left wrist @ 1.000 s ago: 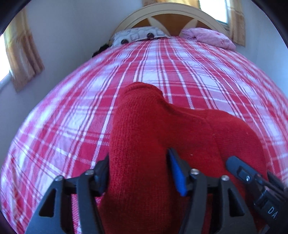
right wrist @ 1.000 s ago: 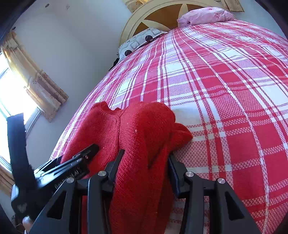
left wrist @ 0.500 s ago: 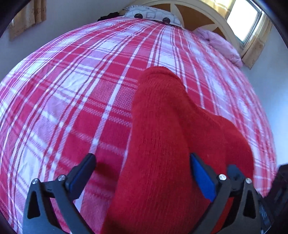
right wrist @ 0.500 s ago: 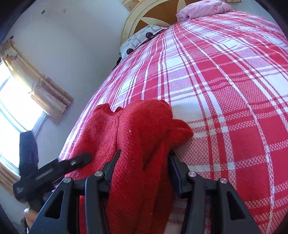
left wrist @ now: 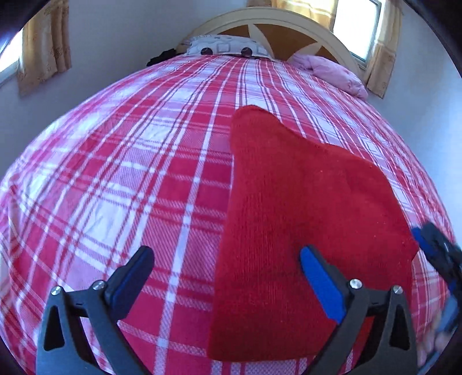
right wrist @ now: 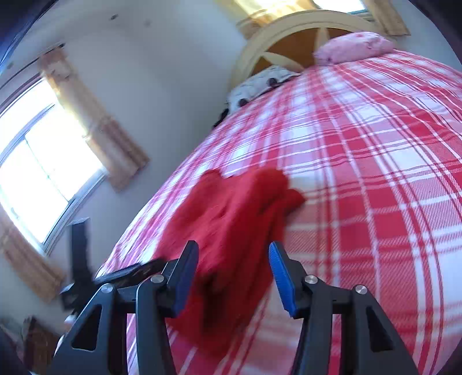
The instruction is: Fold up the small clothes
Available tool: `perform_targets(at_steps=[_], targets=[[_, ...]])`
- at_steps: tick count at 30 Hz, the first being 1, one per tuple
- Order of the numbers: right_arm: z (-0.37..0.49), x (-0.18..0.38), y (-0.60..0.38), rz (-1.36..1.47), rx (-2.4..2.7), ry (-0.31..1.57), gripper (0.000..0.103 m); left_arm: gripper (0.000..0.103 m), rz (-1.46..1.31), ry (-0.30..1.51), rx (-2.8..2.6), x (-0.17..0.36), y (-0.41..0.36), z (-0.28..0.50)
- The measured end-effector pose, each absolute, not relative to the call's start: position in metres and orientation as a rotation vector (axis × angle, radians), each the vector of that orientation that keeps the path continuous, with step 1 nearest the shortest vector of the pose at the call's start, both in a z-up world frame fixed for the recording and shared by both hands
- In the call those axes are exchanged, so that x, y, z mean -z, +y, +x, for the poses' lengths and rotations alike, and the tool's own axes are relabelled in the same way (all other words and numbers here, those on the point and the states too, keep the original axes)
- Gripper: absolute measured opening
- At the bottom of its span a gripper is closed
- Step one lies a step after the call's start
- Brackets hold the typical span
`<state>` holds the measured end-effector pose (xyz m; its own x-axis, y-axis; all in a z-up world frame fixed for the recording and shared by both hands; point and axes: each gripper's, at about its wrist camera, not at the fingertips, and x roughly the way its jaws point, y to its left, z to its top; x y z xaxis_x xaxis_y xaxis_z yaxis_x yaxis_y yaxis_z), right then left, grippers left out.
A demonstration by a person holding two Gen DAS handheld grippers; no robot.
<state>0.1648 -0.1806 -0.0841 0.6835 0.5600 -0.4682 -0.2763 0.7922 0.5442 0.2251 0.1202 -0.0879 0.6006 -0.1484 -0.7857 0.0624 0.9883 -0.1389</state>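
A small red knit garment [left wrist: 288,207] lies folded on the red and white plaid bed cover [left wrist: 130,173]. My left gripper [left wrist: 228,277] is open above the garment's near left edge and holds nothing. In the right wrist view the same garment [right wrist: 231,219] lies bunched on the cover, blurred by motion. My right gripper [right wrist: 234,274] is open just above its near end, with the cloth free between the jaws. The right gripper [left wrist: 439,253] also shows at the right edge of the left wrist view.
A patterned pillow [left wrist: 225,47] and a pink pillow [left wrist: 335,72] lie at the head of the bed by the arched headboard [left wrist: 271,24]. Curtained windows [right wrist: 49,161] flank the bed. The bed's left edge runs close to the wall.
Both grippers have opened and let go of the red garment, which now lies on the bed. Both have pulled back from it.
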Motion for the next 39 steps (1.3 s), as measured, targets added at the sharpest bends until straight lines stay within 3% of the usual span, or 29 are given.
perform_targets(at_steps=[5, 7, 10, 21, 28, 31, 39], targets=[[0.147, 0.099, -0.154, 0.384, -0.551, 0.756, 0.049, 0.103, -0.097, 0.929, 0.119, 0.088, 0.116, 0.224], [0.149, 0.115, -0.147, 0.399, -0.578, 0.814, 0.016, 0.103, -0.046, 0.922, 0.113, 0.088, 0.112, 0.218], [0.149, 0.13, -0.14, 0.446, -0.616, 0.859, 0.009, 0.103, 0.026, 0.911, 0.103, 0.091, 0.109, 0.207], [0.132, 0.13, -0.138, 0.346, -0.655, 0.928, 0.005, 0.103, 0.041, 0.926, 0.111, 0.101, 0.117, 0.197], [0.147, 0.065, -0.167, 0.289, -0.573, 0.69, 0.008, 0.103, 0.059, 0.915, 0.089, 0.1, 0.114, 0.197], [0.181, 0.053, -0.167, 0.22, -0.475, 0.648, 0.009, 0.103, 0.065, 0.915, 0.074, 0.1, 0.112, 0.197], [0.279, 0.09, -0.13, 0.107, -0.417, 0.754, 0.009, 0.103, 0.102, 0.903, 0.033, 0.099, 0.107, 0.196]])
